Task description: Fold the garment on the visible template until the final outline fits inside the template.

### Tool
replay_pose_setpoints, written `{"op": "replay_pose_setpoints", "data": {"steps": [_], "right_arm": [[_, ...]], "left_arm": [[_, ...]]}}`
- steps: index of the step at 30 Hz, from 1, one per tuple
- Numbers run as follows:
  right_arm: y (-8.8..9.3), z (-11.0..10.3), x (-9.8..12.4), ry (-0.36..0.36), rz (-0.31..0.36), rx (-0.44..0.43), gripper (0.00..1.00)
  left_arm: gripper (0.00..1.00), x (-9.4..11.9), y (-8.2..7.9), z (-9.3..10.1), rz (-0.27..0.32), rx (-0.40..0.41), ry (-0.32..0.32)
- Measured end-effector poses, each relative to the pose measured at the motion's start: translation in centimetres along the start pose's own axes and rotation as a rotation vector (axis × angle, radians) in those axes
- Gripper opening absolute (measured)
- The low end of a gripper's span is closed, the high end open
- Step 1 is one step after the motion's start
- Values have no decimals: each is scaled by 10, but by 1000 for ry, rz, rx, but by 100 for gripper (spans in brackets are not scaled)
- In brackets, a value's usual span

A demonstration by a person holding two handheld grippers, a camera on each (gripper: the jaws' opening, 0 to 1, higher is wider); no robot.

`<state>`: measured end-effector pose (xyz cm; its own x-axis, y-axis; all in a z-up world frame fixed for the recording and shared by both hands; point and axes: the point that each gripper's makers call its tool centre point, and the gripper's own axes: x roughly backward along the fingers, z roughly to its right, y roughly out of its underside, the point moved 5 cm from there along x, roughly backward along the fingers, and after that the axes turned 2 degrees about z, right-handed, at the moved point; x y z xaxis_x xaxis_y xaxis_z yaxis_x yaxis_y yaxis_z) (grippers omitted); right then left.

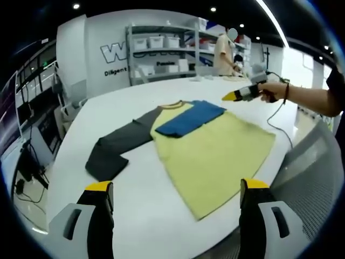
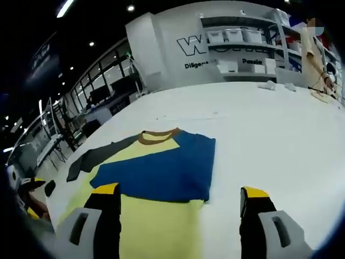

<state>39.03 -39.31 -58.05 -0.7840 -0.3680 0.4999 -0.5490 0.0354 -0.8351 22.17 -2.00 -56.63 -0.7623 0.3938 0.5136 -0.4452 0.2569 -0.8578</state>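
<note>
- While the soft yellow T-shirt with a brown collar [image 1: 215, 154] lies flat on the big white worktop [image 1: 140, 199], the folding job looks only partly done, I think.
- One sleeve, the wide blue cloth sleeve [image 1: 191, 117], is already folded over the chest. You can see it well in the right gripper view, lying across the yellow front just below the collar.
- The other sleeve, the long dark grey cloth sleeve [image 1: 116, 147], is not folded in yet. It sticks out to the side and bends back on itself near its end.
- I cannot see any drawn outline or template on the worktop, so I cannot tell how well the shirt fits it.
- The left claw [image 1: 175, 195] has its two jaws wide apart with nothing between them. It hangs above the near edge of the worktop, close to the bottom hem of the shirt but not touching it.
- The right claw [image 2: 180, 200] also has its jaws wide apart and holds nothing. It hovers over the blue sleeve and the yellow chest. In the left gripper view it is up in the air beyond the far side of the shirt, held in a person's hand [image 1: 272, 90].
- My guess for the next move: a claw goes to the grey sleeve, pinches its end, and brings it over the yellow body.
- That takes a gentle pinch on just the sleeve, so the shirt below does not bunch up.
</note>
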Motion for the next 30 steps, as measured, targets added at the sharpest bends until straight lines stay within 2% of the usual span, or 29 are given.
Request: {"op": "replay_pose_setpoints", "data": {"steps": [3,13,20,30], "right_arm": [[-1,-8,14,-30,13,23,99],[-1,-38,63,-139,33,136,99],[16,-59,94,-196,-11,218,99],[37,-86,119,-252,-16,224,99]], "left_arm": [[95,0,-1,0,6,9,2],[95,-6,-6,-6,15,20,2],[94,-12,-10,-21,-2,10,-17],[92,-29,-16,-48,-28,2,-41]]}}
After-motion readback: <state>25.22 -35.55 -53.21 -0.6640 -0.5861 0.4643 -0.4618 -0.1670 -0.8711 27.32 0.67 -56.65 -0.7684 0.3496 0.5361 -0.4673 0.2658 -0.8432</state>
